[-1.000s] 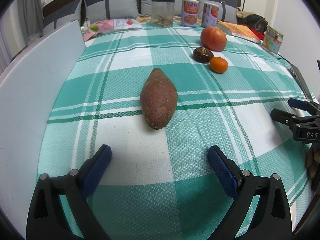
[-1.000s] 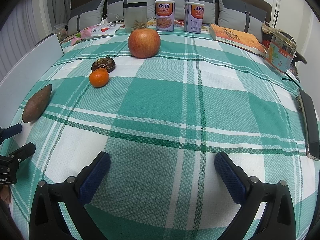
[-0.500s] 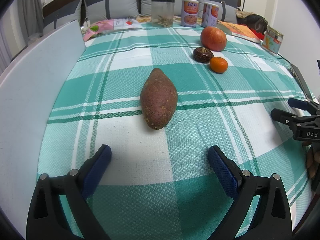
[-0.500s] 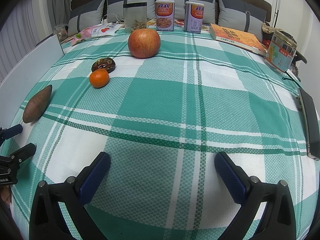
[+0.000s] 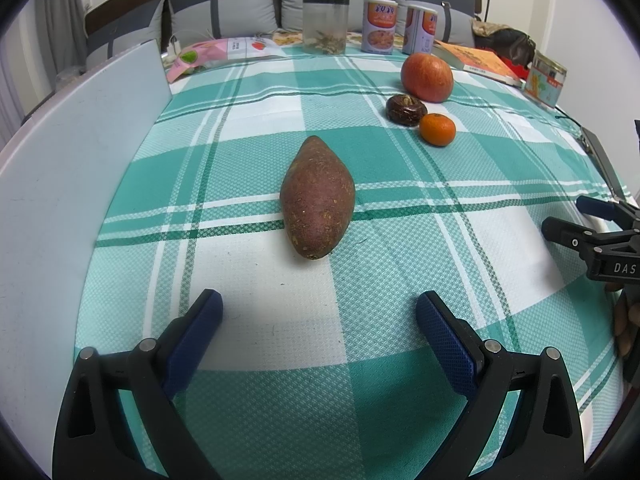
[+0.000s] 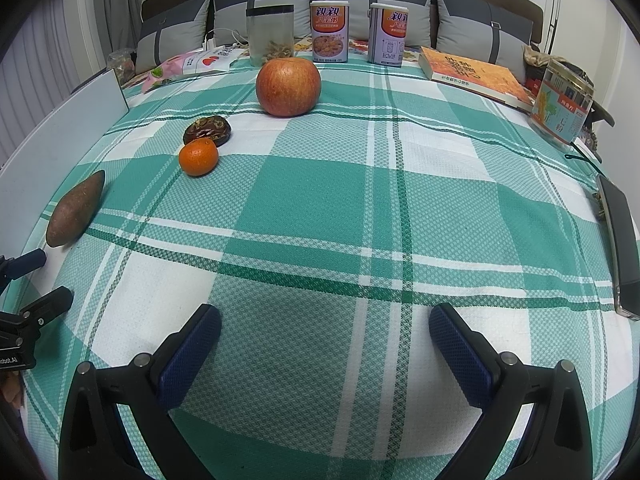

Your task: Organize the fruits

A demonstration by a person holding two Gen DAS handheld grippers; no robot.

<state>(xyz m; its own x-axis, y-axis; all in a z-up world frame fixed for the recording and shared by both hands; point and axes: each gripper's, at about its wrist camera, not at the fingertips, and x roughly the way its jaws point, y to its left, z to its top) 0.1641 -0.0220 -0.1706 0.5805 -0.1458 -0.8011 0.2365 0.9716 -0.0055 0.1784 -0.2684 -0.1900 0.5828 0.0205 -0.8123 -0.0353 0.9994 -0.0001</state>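
Note:
A brown sweet potato (image 5: 317, 198) lies on the green plaid cloth, straight ahead of my open, empty left gripper (image 5: 319, 314); it shows at the far left in the right wrist view (image 6: 75, 209). Farther right lie an orange mandarin (image 5: 437, 129), a dark brown round fruit (image 5: 405, 109) and a red apple (image 5: 427, 77), also seen in the right wrist view as mandarin (image 6: 198, 156), dark fruit (image 6: 207, 131) and apple (image 6: 288, 86). My right gripper (image 6: 325, 330) is open and empty over bare cloth.
A white board (image 5: 76, 152) stands along the left edge. At the back stand a clear jar (image 6: 270, 34), two cans (image 6: 329, 31), snack packets (image 5: 224, 50), a book (image 6: 476, 74) and a tin (image 6: 562, 106). A phone (image 6: 620, 244) lies at the right edge.

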